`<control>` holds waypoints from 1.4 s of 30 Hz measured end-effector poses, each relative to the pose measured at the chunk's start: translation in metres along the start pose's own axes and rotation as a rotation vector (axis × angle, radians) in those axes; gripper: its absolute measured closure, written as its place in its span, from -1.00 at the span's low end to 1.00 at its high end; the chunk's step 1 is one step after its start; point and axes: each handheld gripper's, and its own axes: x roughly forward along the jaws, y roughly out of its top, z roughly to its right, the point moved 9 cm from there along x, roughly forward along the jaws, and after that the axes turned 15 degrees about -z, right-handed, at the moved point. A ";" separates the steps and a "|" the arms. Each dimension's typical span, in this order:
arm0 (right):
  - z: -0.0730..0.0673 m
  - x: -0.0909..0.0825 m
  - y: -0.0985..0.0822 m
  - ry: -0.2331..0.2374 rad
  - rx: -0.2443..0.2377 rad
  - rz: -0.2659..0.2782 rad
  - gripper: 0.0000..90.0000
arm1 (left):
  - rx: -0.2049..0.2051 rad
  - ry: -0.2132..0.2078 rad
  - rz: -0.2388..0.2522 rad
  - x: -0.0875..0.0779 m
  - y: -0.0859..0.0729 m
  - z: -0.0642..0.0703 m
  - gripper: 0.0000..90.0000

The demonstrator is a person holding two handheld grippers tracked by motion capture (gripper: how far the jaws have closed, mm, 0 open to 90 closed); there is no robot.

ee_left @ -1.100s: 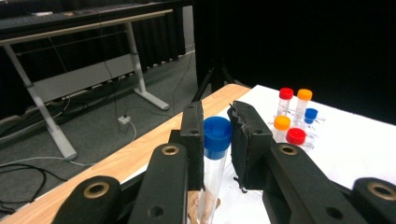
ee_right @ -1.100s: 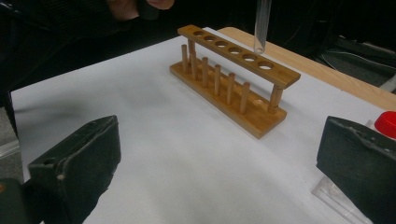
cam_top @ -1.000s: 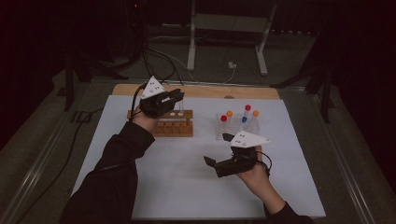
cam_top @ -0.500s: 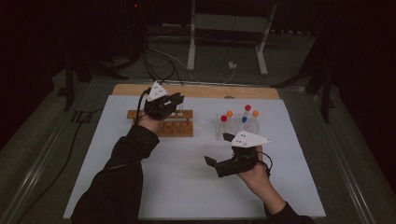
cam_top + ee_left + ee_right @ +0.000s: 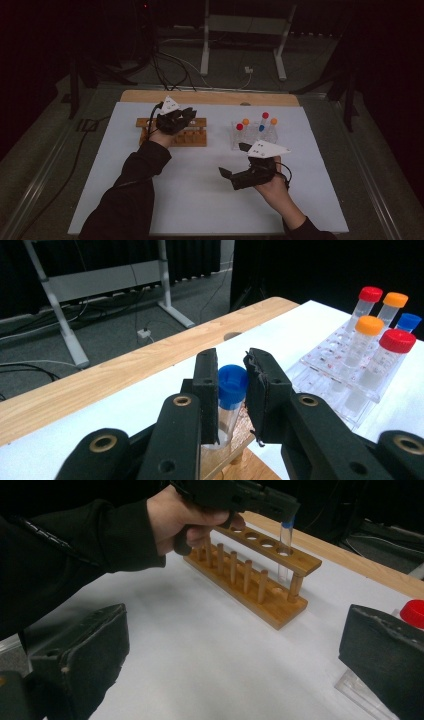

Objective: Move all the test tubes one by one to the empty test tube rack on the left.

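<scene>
Right hand-held gripper (image 5: 231, 179): lower centre of the high view, resting above the white table (image 5: 200, 200); jaws spread wide, nothing between them.

Left hand-held gripper (image 5: 186, 116): upper left of centre in the high view, over the wooden rack (image 5: 192, 138); jaws clenched on the blue-capped tube (image 5: 231, 395) just under its cap.

Key relation: the blue-capped tube hangs upright below the left hand-held gripper, long axis vertical, lower end entering the end hole of the wooden rack, at upper right of the right gripper view. Judged: the tube goes straight down into that hole. The left hand is the nearer one; the right is well apart.

Count, wooden rack: one; six holes in a row as far as can be made out; one tube.

Count, clear rack (image 5: 240, 141): one, right of centre in the high view; five capped tubes, two red, two orange, one blue.
</scene>
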 end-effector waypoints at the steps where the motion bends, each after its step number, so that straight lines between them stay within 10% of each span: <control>1: 0.000 0.000 0.000 0.000 0.001 0.000 -1.00 | -0.002 -0.002 -0.004 0.001 -0.001 0.000 0.71; 35: 0.009 -0.017 0.010 -0.005 0.018 0.070 -1.00 | 0.017 -0.003 -0.110 0.013 -0.009 -0.001 0.68; 42: 0.030 -0.039 0.017 -0.055 0.028 0.103 -1.00 | 0.009 -0.015 -0.067 -0.005 0.001 -0.001 0.27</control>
